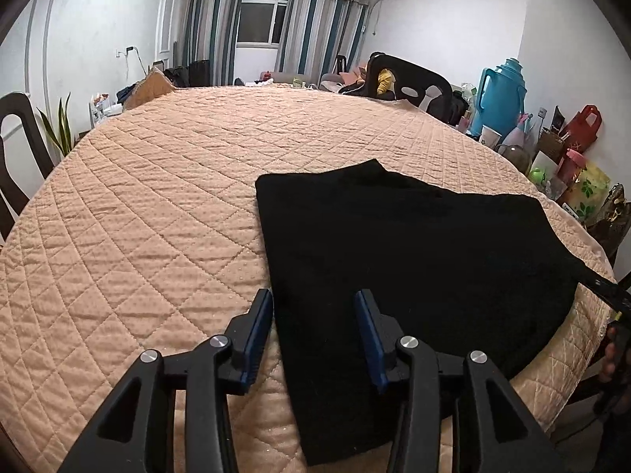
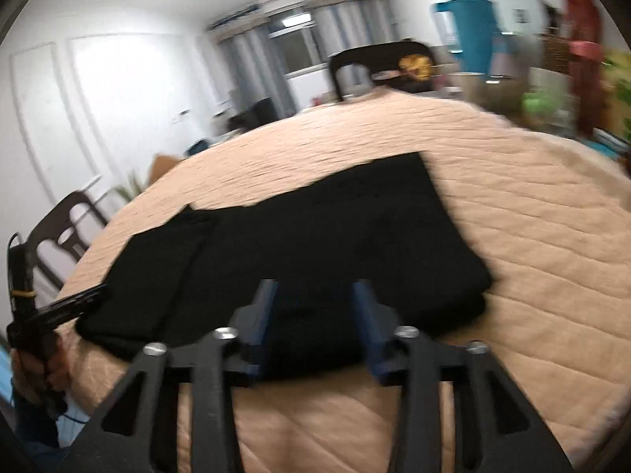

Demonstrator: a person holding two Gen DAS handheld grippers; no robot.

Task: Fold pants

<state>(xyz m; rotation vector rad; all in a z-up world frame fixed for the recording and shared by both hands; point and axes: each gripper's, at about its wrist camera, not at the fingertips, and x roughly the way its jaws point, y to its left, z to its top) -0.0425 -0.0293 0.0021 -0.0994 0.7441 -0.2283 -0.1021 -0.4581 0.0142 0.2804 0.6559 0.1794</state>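
Observation:
The black pants (image 1: 414, 260) lie folded flat on a round table with a peach quilted cover (image 1: 157, 205). My left gripper (image 1: 313, 307) is open and empty, its fingers straddling the pants' near left edge. In the right wrist view the pants (image 2: 315, 236) lie folded, a thicker stack at the right. My right gripper (image 2: 313, 295) is open and empty just above the near edge of the pants. The right gripper's tip shows at the right edge of the left view (image 1: 615, 291). The left gripper shows at the left of the right view (image 2: 75, 303). The right view is blurred.
Dark chairs stand around the table (image 1: 15, 149) (image 1: 414, 82) (image 2: 59, 232). A blue thermos (image 1: 501, 94), bags and bottles (image 1: 572, 157) crowd the right side. The table's near edge (image 2: 315, 414) drops off below the pants.

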